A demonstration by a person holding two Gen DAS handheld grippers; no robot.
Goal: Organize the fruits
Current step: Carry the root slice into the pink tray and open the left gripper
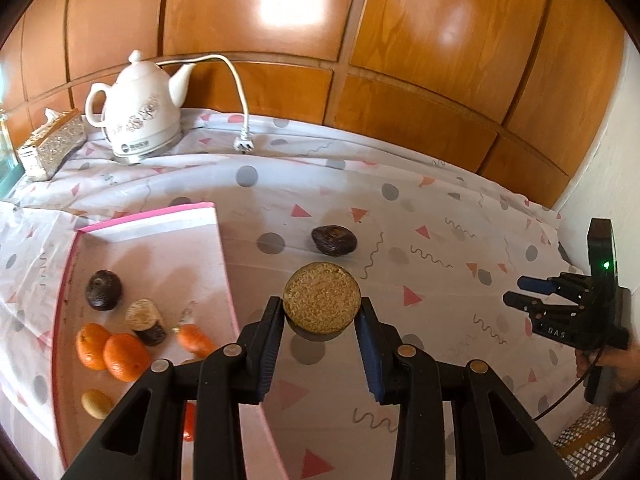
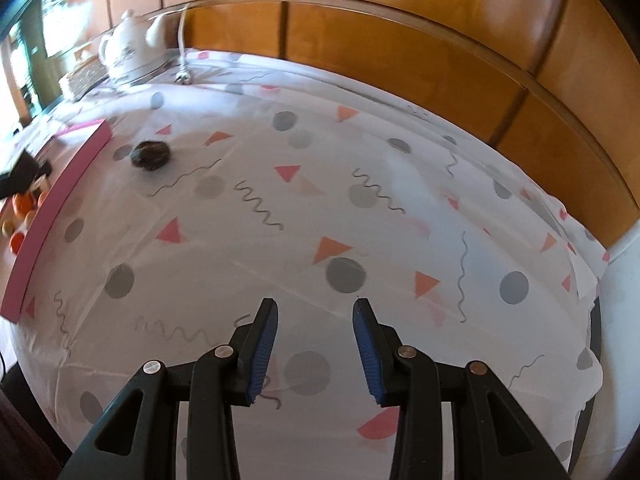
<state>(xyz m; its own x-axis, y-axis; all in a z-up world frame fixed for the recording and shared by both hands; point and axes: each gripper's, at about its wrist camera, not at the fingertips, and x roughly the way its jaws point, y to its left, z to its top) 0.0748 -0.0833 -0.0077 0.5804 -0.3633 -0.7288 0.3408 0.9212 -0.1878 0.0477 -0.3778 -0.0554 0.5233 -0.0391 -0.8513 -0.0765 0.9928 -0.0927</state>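
Left gripper [image 1: 322, 312]: black frame, blue ribbed pads; fingers clamped on either side of a halved fruit [image 1: 322, 304], round, with a grainy tan cut face turned up and a dark rind below. It is held above the tablecloth [image 1: 400, 200], just right of the box edge.

Right gripper [image 2: 315, 312]: same make; fingers spread wide apart, nothing between them, poised over bare cloth. In the left wrist view it appears at the far right edge, held in a hand [image 1: 612, 364].

Box [image 1: 148, 220]: shallow, white inside, pink rim, at the left of the table. Contents: one dark wrinkled whole fruit [image 1: 103, 290]; one halved fruit piece [image 1: 146, 322], tan face and dark rind; two smooth oranges [image 1: 110, 350] touching each other; one small carrot [image 1: 194, 340]; one pale oval item [image 1: 96, 403], kind not clear.

Loose dark fruit [image 1: 334, 241]: wrinkled, rounded, lying on the cloth beyond the held half, right of the box.

Tablecloth: white, printed with grey dots, pink and orange triangles, grey squiggles.

Rear left: white ceramic kettle [image 1: 138, 116] with floral print, white cord and plug [image 1: 244, 145]; glittery tissue box [image 1: 52, 144]. Backdrop: glossy wooden panels [image 1: 400, 40].
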